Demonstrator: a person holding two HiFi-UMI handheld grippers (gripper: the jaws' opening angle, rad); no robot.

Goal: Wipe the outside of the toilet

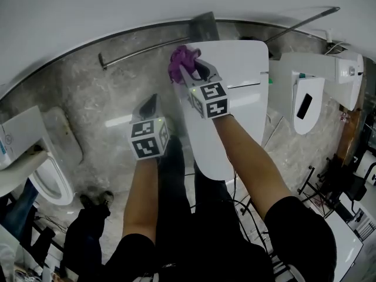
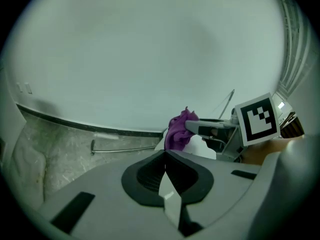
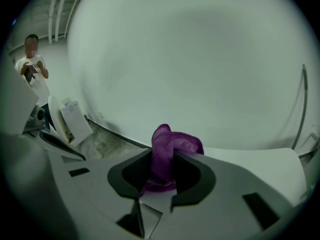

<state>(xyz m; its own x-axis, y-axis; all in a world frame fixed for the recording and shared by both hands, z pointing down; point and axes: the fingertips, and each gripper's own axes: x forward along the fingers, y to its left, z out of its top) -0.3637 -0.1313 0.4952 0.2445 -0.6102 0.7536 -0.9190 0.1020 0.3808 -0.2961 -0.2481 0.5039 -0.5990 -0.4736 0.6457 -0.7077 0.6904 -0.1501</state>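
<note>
A white toilet [image 1: 241, 93] with its lid down stands in the middle of the head view. My right gripper [image 1: 189, 69] is shut on a bunched purple cloth [image 1: 182, 59] at the toilet's far left corner. In the right gripper view the cloth [image 3: 175, 143] sticks up from between the jaws of that gripper [image 3: 166, 159], over the white toilet top [image 3: 260, 166]. My left gripper [image 1: 151, 101] hovers over the floor to the left of the toilet, shut with nothing in it. The left gripper view shows the cloth [image 2: 179, 130] ahead to the right.
A second toilet [image 1: 53, 169] stands at the left and another white fixture [image 1: 308, 101] at the right. A metal bar [image 1: 141, 51] runs along the base of the wall. Cables [image 1: 249, 201] lie on the marbled floor. A person [image 3: 31, 64] stands far off.
</note>
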